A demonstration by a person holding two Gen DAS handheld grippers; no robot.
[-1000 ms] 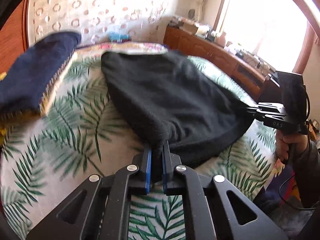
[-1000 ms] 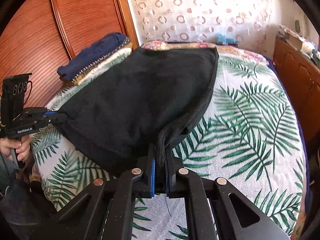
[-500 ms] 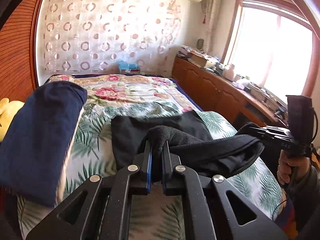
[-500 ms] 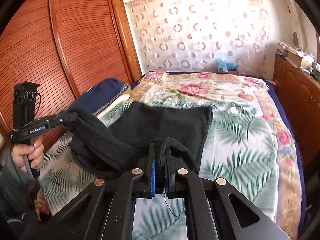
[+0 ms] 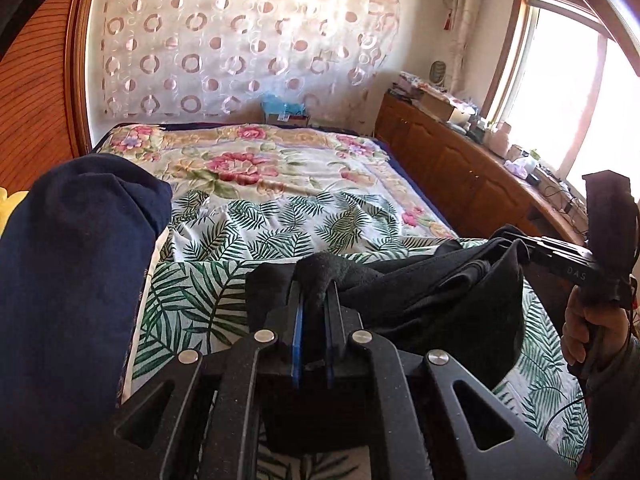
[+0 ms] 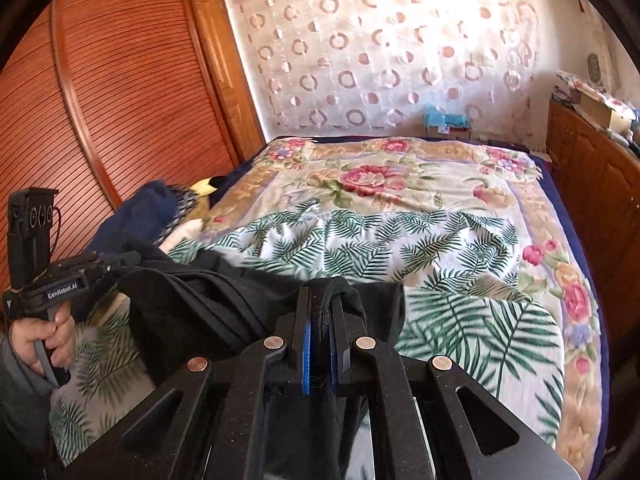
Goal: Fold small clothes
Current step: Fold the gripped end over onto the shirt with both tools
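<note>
A black garment (image 5: 440, 300) hangs in the air between my two grippers, above the near part of the bed. My left gripper (image 5: 314, 292) is shut on one corner of it. My right gripper (image 6: 322, 300) is shut on the other corner, and the black garment (image 6: 208, 304) sags to the left there. The right gripper also shows at the right of the left wrist view (image 5: 520, 244), and the left gripper at the left of the right wrist view (image 6: 132, 258).
The bed has a palm-leaf sheet (image 5: 248, 224) near me and a floral blanket (image 6: 400, 172) beyond. A stack of folded clothes with a navy piece on top (image 5: 76, 272) lies at the left edge. A wooden wardrobe (image 6: 100, 100) stands left, a wooden sideboard (image 5: 460, 168) right.
The black garment lay spread flat on the bed a second ago. Both grippers have lifted their corners up and back toward me, and the whole garment now hangs off the bed.
</note>
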